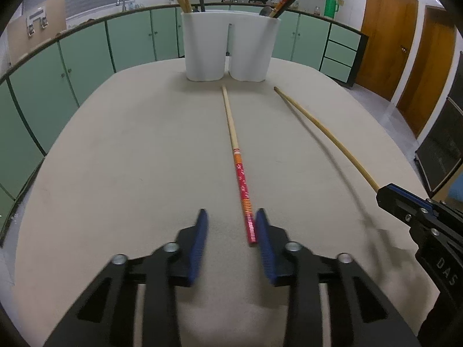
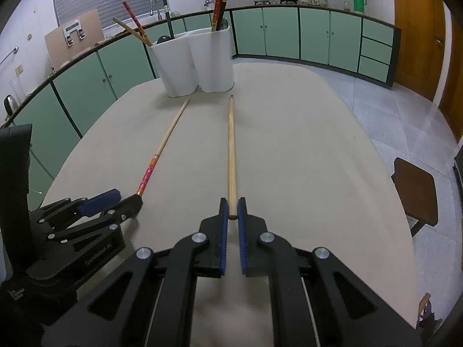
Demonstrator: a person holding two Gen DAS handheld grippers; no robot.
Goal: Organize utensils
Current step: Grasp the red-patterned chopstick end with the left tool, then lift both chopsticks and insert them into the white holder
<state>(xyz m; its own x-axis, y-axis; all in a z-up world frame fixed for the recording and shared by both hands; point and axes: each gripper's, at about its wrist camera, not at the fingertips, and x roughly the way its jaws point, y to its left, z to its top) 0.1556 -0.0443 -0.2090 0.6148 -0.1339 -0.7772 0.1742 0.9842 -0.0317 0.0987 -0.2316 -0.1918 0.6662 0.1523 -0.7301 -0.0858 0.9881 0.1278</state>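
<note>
Kitchen counter (image 1: pixel 130 159): holder (image 1: pixel 231 46) already has several sticks. Two left: your right gripper (image 2: pixel 232 209) fingers clenched on plain chopstick (image 2: pixel 231 150); left gripper (image 1: pixel 231 231) not yet clamped around red chopstick (image 1: pixel 243 182).

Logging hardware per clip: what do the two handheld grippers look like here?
Both match: the left gripper and right gripper have black angular linkage arms with triangular cutouts, silver round pivot bolts and ribbed blue pads. White lettering marks each body. No hands, sleeves or cables are clearly visible.
</note>
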